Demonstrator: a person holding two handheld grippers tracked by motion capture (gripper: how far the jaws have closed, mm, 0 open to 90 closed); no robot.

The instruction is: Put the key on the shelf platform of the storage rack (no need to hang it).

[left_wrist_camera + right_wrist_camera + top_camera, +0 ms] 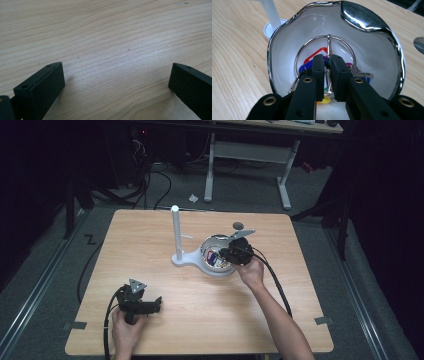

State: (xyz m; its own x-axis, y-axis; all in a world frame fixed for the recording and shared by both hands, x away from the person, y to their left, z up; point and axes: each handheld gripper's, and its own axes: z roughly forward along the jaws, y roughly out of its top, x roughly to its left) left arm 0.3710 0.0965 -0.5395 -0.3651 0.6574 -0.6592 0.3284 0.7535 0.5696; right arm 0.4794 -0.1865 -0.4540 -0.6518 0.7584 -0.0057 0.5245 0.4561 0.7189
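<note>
Keyring [328, 53] sits inside the chrome-rimmed bowl [367, 22], right of centre on the table, and my right gripper [327, 75] is down in the bowl with its jaws nearly closed around the ring's upright wire; I read that as pinching the ring, though a thin gap shows beside the wire, so grip looks light. Coloured tags [312, 63] (blue, red-outlined, yellow) lie under the jaws at the bowl's bottom, and I'd guess they're attached to the ring, can't confirm. Coming in from above makes sense: the bowl walls are steep and glossy, so the standing wire loop is the only easy handle. In the high view the right gripper [239, 251] hangs over the bowl [216, 257], hand just behind it. White post [176, 232] stands upright on a base joined to the bowl's left side; my judgement is it's a peg to hang the ring on. Left gripper [116, 82] is parked with jaws wide apart and nothing between them, just over bare wood, near the table's front left [134, 301], well clear of the work. Table [150, 235] is light wood, otherwise bare. Beyond it: dark room, grey floor, cables, another desk's white legs [285, 185].
</note>
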